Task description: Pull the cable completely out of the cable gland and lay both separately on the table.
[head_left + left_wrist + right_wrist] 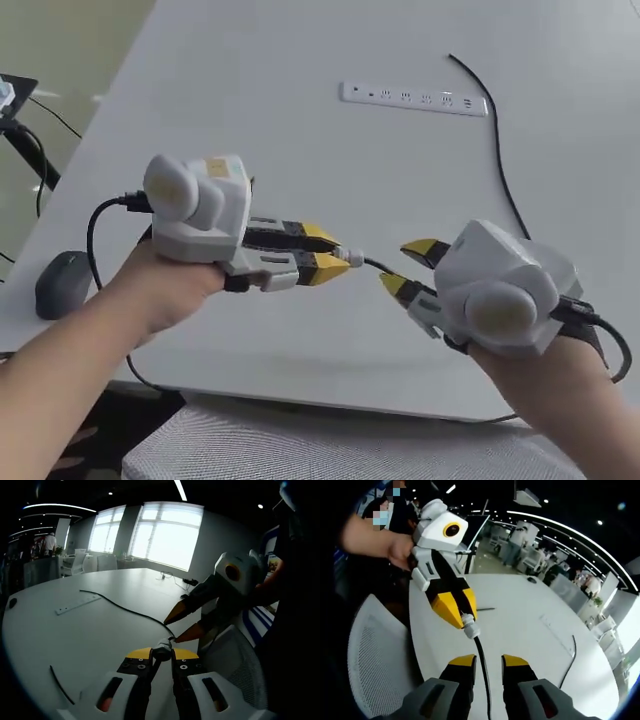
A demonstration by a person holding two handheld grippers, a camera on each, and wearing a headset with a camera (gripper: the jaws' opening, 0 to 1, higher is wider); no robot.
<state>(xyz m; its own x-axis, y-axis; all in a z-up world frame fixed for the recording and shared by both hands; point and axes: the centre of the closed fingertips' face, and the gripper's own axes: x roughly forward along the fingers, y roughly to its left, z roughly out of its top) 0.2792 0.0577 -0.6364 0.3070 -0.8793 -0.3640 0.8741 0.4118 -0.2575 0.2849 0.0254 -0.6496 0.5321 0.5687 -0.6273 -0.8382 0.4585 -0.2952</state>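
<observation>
Edge of white table lies below left gripper clenching white plastic cable gland, right gripper gaping around thin black cable.

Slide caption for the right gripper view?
Left hand-held gripper clamps the cable gland while the black cable runs between the jaws of the open right hand-held gripper.

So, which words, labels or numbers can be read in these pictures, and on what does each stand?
None can be read.
Yellow label on the left gripper: blurred.
Power strip: any marks too small to read.
Gland and cable: no print to be seen.
</observation>
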